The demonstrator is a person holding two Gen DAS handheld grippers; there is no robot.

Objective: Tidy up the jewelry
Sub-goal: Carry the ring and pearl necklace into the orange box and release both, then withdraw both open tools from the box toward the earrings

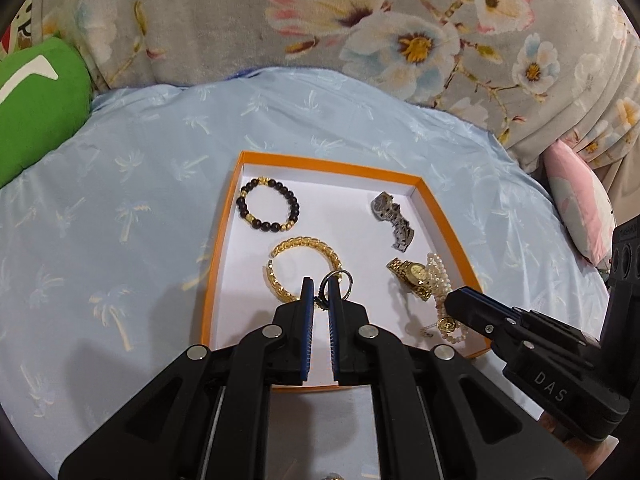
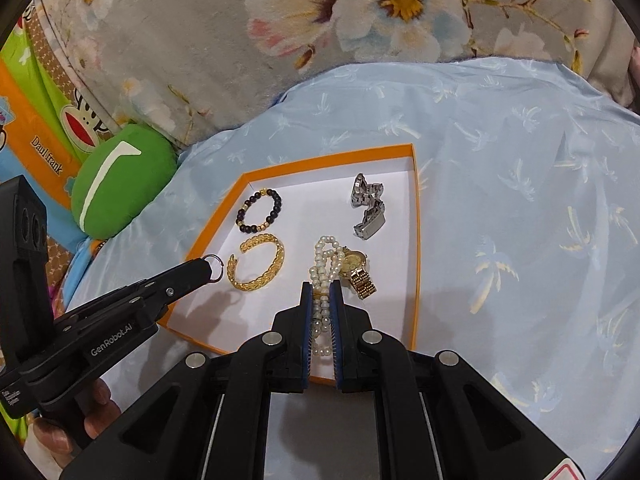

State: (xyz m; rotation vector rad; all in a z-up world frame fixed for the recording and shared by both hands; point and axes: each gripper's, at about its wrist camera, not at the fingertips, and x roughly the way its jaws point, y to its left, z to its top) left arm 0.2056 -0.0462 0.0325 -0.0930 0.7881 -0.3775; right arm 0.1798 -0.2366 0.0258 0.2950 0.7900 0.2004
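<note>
An orange-rimmed tray (image 1: 224, 240) (image 2: 416, 240) with a white floor lies on pale blue cloth. In it are a dark bead bracelet (image 1: 268, 208) (image 2: 259, 216), a gold bangle (image 1: 304, 268) (image 2: 258, 264), a silver watch (image 1: 392, 216) (image 2: 368, 208) and a gold watch (image 1: 412, 276) (image 2: 358, 268). My left gripper (image 1: 320, 290) (image 2: 206, 268) is shut on a thin silver ring (image 1: 339, 280) (image 2: 215, 268), above the tray's near left part by the bangle. My right gripper (image 2: 321, 292) (image 1: 452, 300) is shut on a white pearl strand (image 2: 326, 260) (image 1: 438, 284), which hangs beside the gold watch.
The pale blue palm-print cloth (image 1: 120, 200) spreads around the tray. A floral grey blanket (image 1: 240, 20) rises behind it. A green cushion (image 2: 120, 188) and a cartoon-print bag (image 2: 36, 120) sit at the left, a pink pillow (image 1: 580, 208) at the right. A hand (image 2: 96, 404) holds the left gripper.
</note>
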